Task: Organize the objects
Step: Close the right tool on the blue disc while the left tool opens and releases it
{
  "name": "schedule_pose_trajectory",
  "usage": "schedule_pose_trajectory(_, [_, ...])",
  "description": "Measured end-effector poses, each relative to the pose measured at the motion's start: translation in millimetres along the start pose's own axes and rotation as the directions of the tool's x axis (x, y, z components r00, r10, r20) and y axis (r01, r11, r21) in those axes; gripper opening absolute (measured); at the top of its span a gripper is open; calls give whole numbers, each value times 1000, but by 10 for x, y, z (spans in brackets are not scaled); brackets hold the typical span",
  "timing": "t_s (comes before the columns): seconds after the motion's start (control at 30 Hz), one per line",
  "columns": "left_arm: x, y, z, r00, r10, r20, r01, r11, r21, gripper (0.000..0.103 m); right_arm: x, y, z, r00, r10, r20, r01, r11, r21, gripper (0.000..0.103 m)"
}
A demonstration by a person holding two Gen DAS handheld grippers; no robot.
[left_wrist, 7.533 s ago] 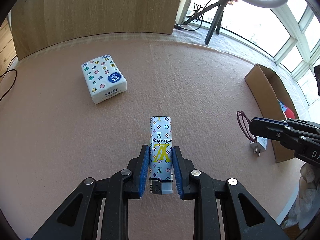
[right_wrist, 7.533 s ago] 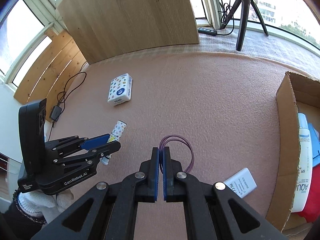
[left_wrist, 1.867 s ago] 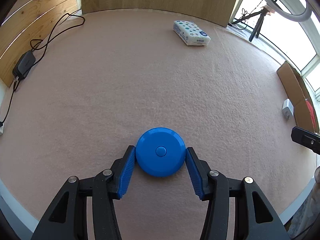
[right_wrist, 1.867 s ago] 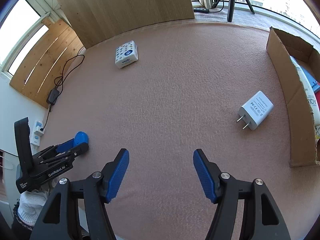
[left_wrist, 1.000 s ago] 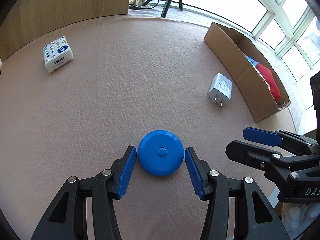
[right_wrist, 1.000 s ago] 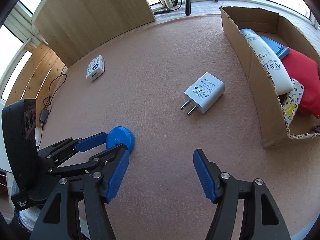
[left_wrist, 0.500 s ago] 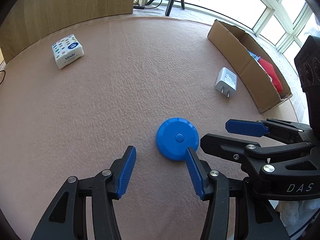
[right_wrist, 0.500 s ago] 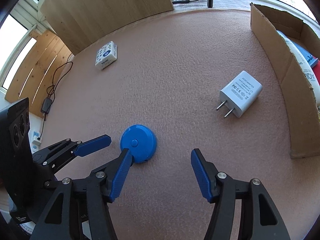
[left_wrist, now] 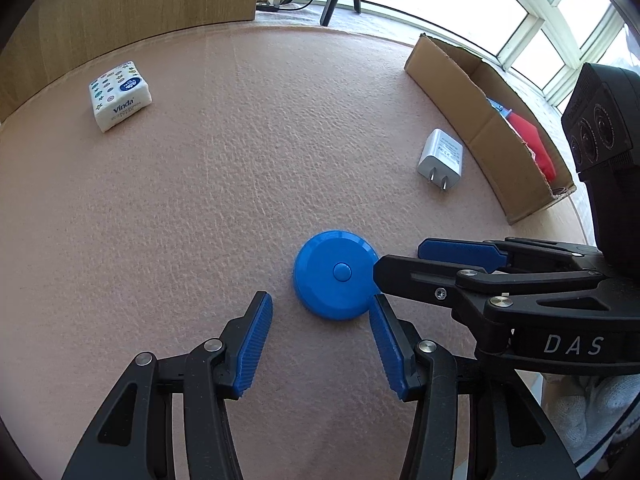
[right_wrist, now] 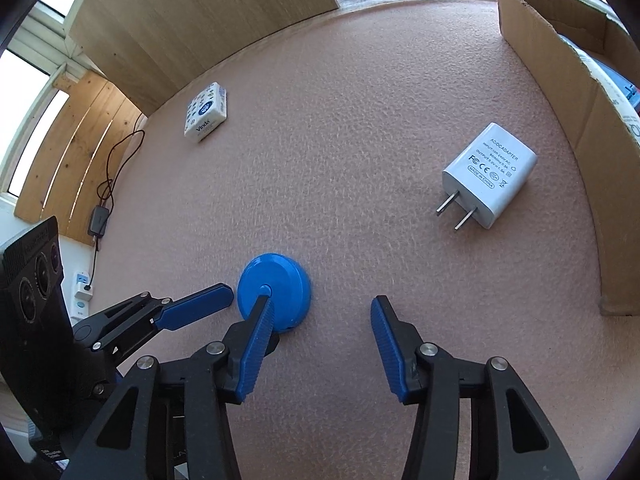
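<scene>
**Q:** Blue tape measure (left_wrist: pixel 336 274) no longer between the pads of the left gripper (left_wrist: pixel 319 300). Meaning what?

**A:** Reads as a hand-over. Sat centred in that gap a second ago. Now lies flat on the pink carpet (left_wrist: pixel 200 200), just past the fingertips toward 1 o'clock and apparently untouched. Left jaws spread wide, holding nothing. Right gripper (left_wrist: pixel 400 258) brought in from 3 o'clock, jaws equally wide and empty, one fingertip just beside the disc's rim. Probably set down nearer the cardboard box (left_wrist: pixel 460 92) for the right side to finish the trip. Not yet boxed: tape measure, AC/DC adapter (left_wrist: pixel 440 158) and Vinda tissue pack (left_wrist: pixel 119 96).

**Q:** Shown by one view and not the other?

**A:** Left wrist only: a red item (left_wrist: pixel 536 148) inside the box at 2 o'clock. Right wrist only:
- Legible print on the adapter at 2 o'clock, prongs pointing back toward the gripper.
- A black cable (right_wrist: pixel 120 160) off the carpet at 9 to 10 o'clock.
- The tape measure off-centre at 11 o'clock, partly hidden behind the left-hand pad, so not straddled.

Likely calls for a sideways shift toward 9 o'clock before closing. Tissue pack in both views, at 10 to 11 o'clock, well apart from everything else.
</scene>
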State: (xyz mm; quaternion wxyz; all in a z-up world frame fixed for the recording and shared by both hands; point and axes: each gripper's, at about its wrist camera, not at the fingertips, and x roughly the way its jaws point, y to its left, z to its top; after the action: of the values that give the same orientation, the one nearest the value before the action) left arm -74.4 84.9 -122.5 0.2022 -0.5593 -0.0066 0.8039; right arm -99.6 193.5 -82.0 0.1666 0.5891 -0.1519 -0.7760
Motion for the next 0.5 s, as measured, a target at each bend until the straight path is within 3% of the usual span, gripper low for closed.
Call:
schedule_pose_trajectory(0.3, [15, -34, 0, 1000, -1, 8, 1, 1000, 7, 54, 72, 92, 67, 1000, 8, -14, -8, 999, -34, 46])
schedule_pose_trajectory(0.5, [28, -62, -3, 1000, -16, 7, 16, 1000, 9, 44, 152, 177, 75, 999, 18, -46, -21, 997, -73, 25])
